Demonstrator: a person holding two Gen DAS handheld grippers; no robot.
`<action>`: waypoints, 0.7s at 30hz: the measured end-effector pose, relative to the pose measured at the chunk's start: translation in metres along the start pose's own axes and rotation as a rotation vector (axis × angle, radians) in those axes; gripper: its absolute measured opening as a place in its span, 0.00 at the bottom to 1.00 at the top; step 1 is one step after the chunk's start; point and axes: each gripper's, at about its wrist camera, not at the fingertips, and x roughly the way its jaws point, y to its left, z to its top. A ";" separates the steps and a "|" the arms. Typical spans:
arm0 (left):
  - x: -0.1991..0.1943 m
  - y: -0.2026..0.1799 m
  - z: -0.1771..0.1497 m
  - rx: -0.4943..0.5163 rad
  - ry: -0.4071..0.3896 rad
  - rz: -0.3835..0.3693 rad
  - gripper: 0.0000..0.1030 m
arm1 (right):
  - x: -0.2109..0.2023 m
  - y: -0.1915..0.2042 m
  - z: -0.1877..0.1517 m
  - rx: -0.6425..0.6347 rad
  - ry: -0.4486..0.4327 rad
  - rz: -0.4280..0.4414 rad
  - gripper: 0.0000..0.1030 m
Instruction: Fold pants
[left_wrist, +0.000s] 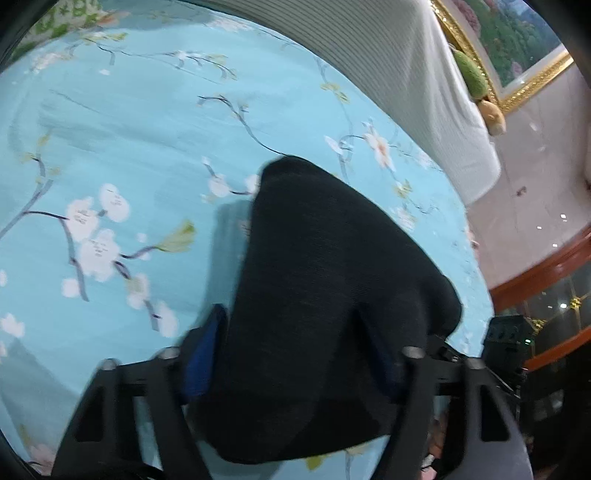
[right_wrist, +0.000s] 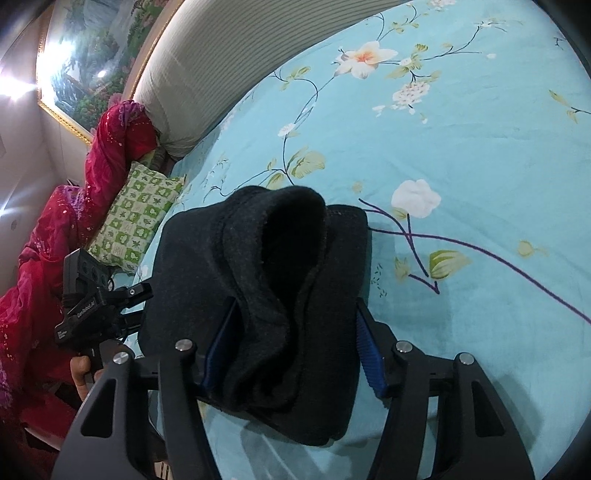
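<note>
The black pants (left_wrist: 332, 288) are bunched into a thick folded bundle held over the light blue floral bedsheet (left_wrist: 110, 147). My left gripper (left_wrist: 295, 369) is shut on one side of the bundle, its blue pads mostly buried in cloth. In the right wrist view the pants (right_wrist: 280, 295) show a rolled open end facing up. My right gripper (right_wrist: 291, 350) is shut on the bundle's other side. The left gripper (right_wrist: 92, 310), with the hand that holds it, shows at the left of that view beside the bundle.
A ribbed cream headboard cushion (right_wrist: 207, 74) runs along the bed's far edge. A green patterned pillow (right_wrist: 136, 218) and a red sequined cloth (right_wrist: 74, 206) lie at the bed's side. A gold-framed picture (left_wrist: 517, 48) hangs on the wall.
</note>
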 end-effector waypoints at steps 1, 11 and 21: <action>0.000 -0.001 0.000 0.004 -0.004 0.005 0.61 | 0.000 0.001 0.000 0.000 -0.001 0.000 0.60; -0.023 -0.016 -0.012 0.048 -0.066 -0.002 0.29 | -0.005 0.013 0.004 -0.041 -0.020 0.008 0.51; -0.071 -0.025 -0.014 0.056 -0.165 0.005 0.25 | -0.011 0.037 0.022 -0.095 -0.033 0.084 0.43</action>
